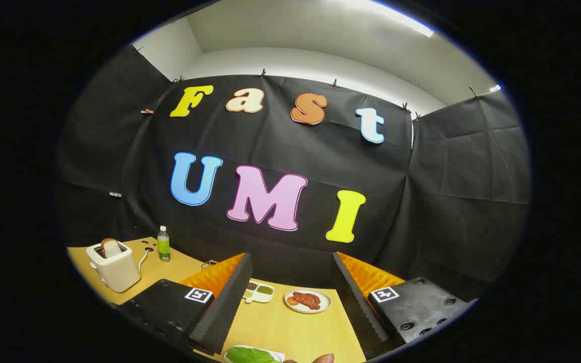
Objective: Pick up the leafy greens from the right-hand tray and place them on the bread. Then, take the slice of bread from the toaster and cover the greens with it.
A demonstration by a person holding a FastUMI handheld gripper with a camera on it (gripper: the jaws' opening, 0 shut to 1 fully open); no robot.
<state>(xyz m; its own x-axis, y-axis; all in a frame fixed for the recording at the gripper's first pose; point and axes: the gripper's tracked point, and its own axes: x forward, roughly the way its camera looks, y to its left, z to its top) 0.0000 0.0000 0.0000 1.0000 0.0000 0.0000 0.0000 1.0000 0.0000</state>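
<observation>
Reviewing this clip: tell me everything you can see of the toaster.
The toaster is a small boxy appliance, cream-white and smooth like plastic, standing upright on the yellow table beyond the gripper's open left finger. One bread slice sticks up from its top slot. A white cord trails toward a green bottle.

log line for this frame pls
phase: pre-grasp | gripper: open, empty, above table | leafy greens: on tray between the fingers, untouched | bread slice: upright in toaster, beyond left finger
</observation>
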